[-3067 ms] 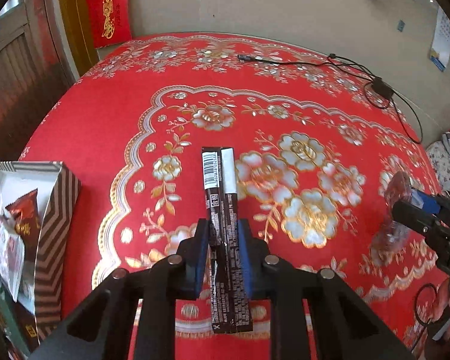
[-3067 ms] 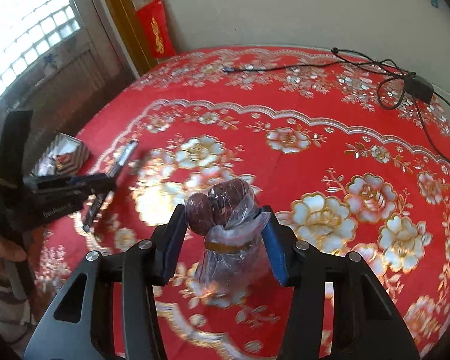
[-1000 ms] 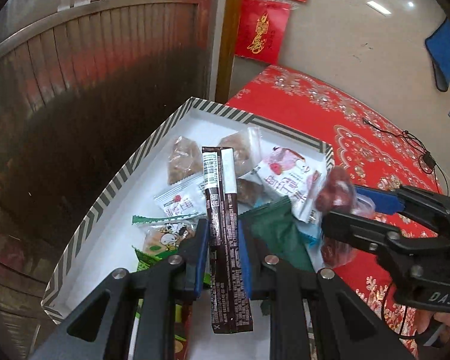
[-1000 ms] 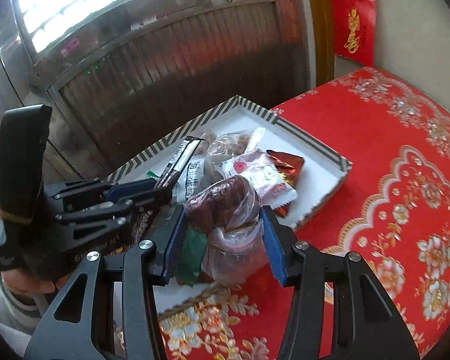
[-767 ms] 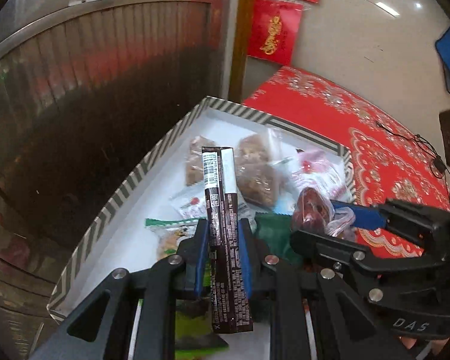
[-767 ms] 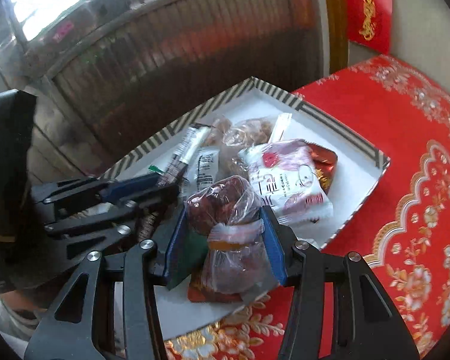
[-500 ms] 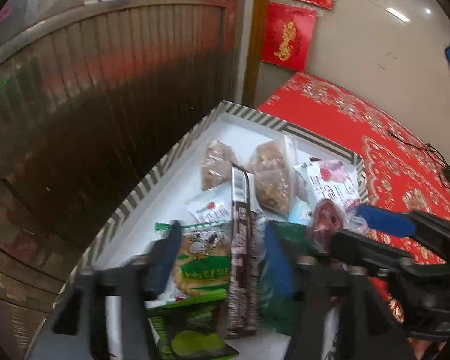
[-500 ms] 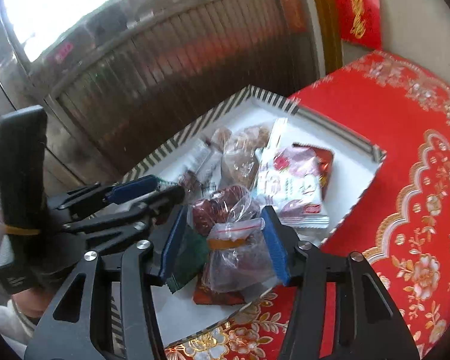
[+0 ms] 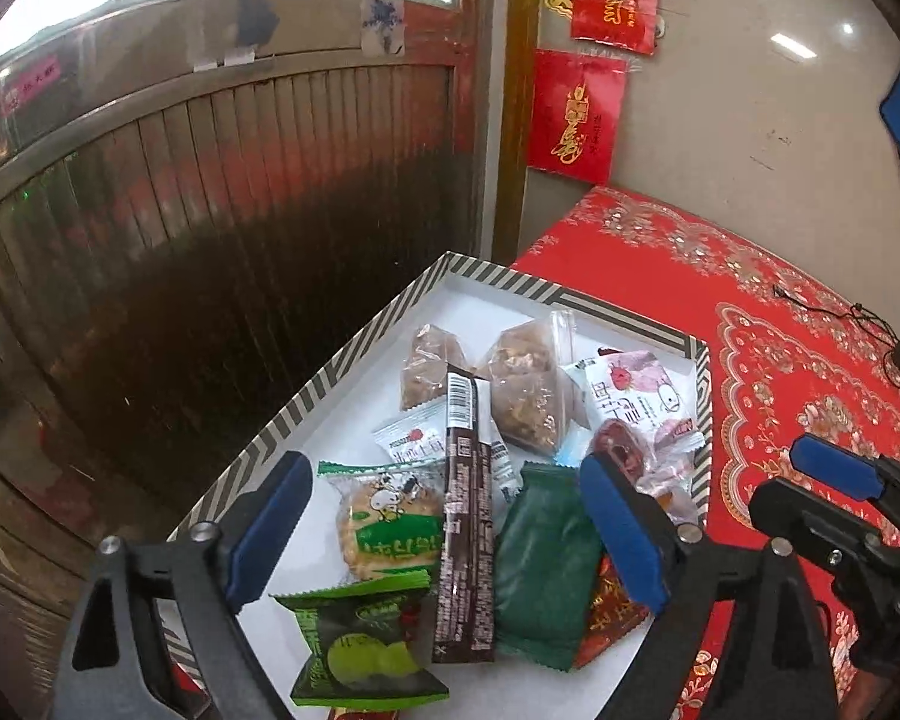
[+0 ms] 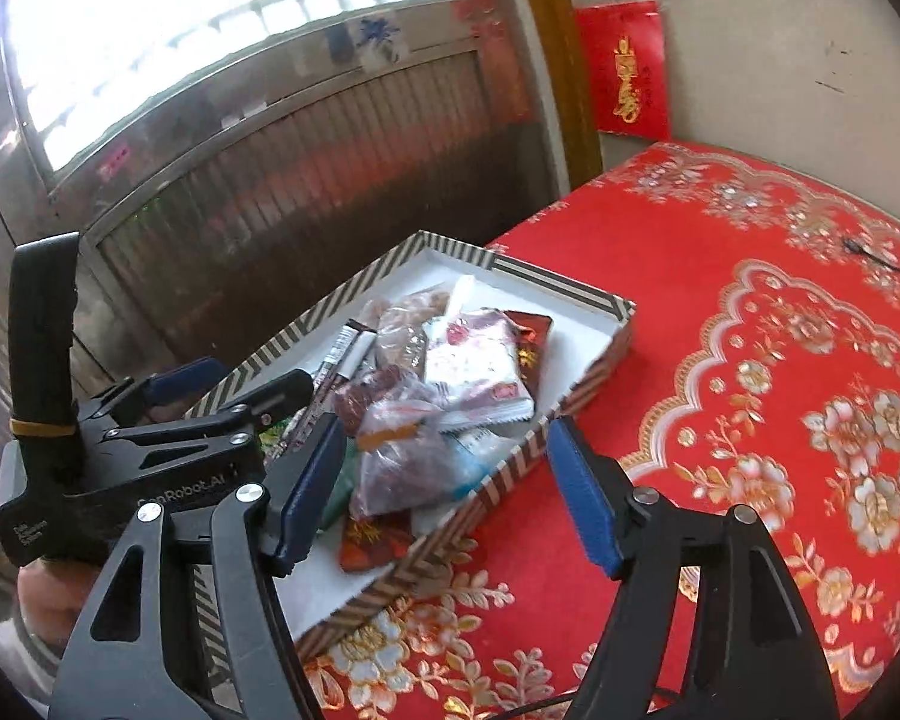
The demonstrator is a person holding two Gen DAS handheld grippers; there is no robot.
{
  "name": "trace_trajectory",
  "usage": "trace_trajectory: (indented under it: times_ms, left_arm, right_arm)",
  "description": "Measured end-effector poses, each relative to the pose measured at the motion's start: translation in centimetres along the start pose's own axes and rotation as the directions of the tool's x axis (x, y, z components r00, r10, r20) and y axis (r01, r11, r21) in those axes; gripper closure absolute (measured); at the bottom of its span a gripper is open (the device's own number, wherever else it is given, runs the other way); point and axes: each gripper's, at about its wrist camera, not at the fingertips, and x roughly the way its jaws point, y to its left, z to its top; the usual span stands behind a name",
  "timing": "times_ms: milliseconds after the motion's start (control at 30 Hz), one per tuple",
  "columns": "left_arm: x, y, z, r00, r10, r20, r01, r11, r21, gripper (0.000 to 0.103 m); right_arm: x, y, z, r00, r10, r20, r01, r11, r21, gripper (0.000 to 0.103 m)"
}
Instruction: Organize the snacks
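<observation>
- Snacks lie piled in a shallow striped box (image 9: 354,354) with a white floor, which sits at the corner of a table under a red floral tablecloth (image 9: 768,324).
- Left gripper (image 9: 444,516) hangs above the box with its blue pads spread wide; its jaws have just been opening, and nothing is pressed between them.
- Below that gap lies a long dark brown snack bar (image 9: 465,510) with a barcode at its far end, resting on the other packets and touching neither pad.
- Beside the bar on one side are a round biscuit in a green-and-clear wrapper (image 9: 390,522) and a green packet with a lime-coloured picture (image 9: 360,648); on the other side is a plain dark green packet (image 9: 540,564).
- Farther in the box are two clear packs of brown nutty cakes (image 9: 522,384) and a white-and-pink packet (image 9: 636,396).
- Right gripper (image 10: 444,474) is also open, its jaws having just been opening; its left pad is over the box and its right pad is outside the box wall, above the tablecloth.
- Clear bag of dark red dates (image 10: 396,438), with an orange tie, rests on the heap in the box between those pads; neither pad appears to press it.
- In the right wrist view, a red foil packet (image 10: 372,534) lies at the near edge of the box floor.
- A person's hand (image 10: 48,594) holds the left gripper's handle at the lower left of that view.
</observation>
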Motion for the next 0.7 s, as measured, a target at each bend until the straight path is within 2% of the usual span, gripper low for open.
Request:
trace_trajectory:
  times_ms: [167, 467, 700]
  left_arm:
    - [-0.6, -0.3, -0.2, 1.0, -0.008, 0.009, 0.008, 1.0, -0.011, 0.01]
    - [-1.0, 0.1, -0.7, 0.998, 0.009, 0.056, -0.006, 0.999, -0.044, 0.002]
    - [-0.9, 0.1, -1.1, 0.996, 0.056, 0.075, -0.056, 0.998, -0.003, 0.0]
  right_arm:
    - [-0.5, 0.0, -0.7, 0.999, -0.035, 0.003, 0.035, 0.999, -0.007, 0.033]
    - [0.2, 0.6, -1.1, 0.998, -0.067, -0.003, 0.067, 0.998, -0.007, 0.033]
    - [1.1, 1.7, -1.2, 0.995, -0.096, -0.002, 0.096, 0.994, -0.044, 0.033]
